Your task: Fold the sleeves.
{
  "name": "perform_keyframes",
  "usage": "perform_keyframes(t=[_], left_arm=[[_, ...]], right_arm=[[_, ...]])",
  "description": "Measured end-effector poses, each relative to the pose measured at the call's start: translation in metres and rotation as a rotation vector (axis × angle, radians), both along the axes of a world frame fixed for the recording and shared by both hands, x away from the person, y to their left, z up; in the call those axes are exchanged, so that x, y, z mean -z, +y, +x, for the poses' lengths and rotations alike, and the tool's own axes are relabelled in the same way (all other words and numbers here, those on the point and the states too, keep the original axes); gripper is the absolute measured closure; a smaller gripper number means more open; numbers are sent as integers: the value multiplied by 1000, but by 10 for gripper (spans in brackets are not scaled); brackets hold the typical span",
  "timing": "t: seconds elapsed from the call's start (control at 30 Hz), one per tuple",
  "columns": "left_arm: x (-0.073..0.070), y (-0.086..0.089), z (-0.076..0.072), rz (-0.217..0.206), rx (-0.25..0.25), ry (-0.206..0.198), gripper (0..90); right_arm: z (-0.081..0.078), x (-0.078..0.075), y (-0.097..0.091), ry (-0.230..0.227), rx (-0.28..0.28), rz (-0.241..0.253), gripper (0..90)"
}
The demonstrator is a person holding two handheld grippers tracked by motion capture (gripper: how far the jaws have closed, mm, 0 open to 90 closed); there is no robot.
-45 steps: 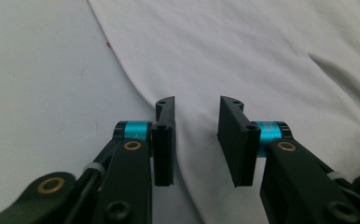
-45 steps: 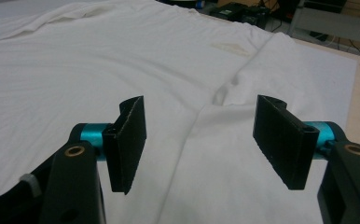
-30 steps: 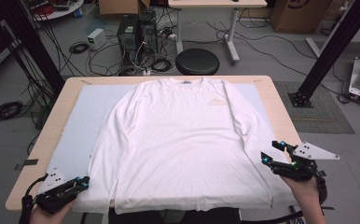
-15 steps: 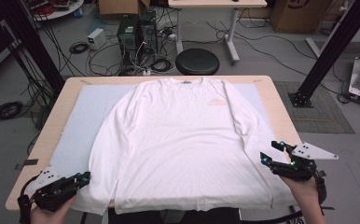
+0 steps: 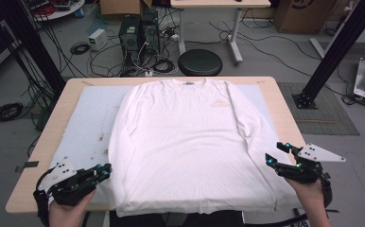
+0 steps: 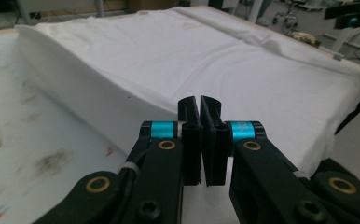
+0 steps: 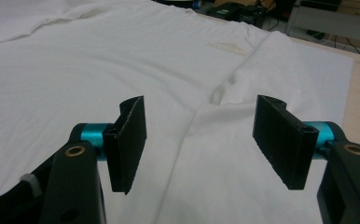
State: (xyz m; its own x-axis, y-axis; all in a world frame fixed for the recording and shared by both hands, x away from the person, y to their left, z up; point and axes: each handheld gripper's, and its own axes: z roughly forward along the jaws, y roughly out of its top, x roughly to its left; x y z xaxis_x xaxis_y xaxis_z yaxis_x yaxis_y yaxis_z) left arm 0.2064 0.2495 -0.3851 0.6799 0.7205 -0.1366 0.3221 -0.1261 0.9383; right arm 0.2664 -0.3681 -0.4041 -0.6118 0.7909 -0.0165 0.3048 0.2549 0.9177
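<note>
Since the earlier frame, the left gripper (image 5: 104, 171) at lower left has lifted the shirt's sleeve (image 6: 89, 93), jaws pinched shut on it for folding. White shirt (image 5: 190, 142) lies flat mid-counter (image 5: 284, 101). Right gripper (image 5: 276, 153), lower right, hovers wide open, empty.

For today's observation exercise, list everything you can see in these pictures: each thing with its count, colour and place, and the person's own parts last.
shirt: one, white, long-sleeved, spread flat on the table, left sleeve lifted at the near edge
mat: one, pale blue-grey, stained, under the shirt
table: one, light wood, centre
stool: one, black, round, beyond the table
computer boxes: two, black, on the floor among cables
cardboard box: one, brown, far right
left gripper: one, black with blue, near left corner, shut on the shirt's sleeve
right gripper: one, black, open above the right sleeve
hands: two, at the near edge
</note>
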Motion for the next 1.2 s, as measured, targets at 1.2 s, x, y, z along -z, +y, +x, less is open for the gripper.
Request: perform_keyframes(t=[1.2], left_arm=[[16, -162, 46, -30, 340, 76, 869]], right_arm=[[2, 1, 5, 2, -16, -11, 349]])
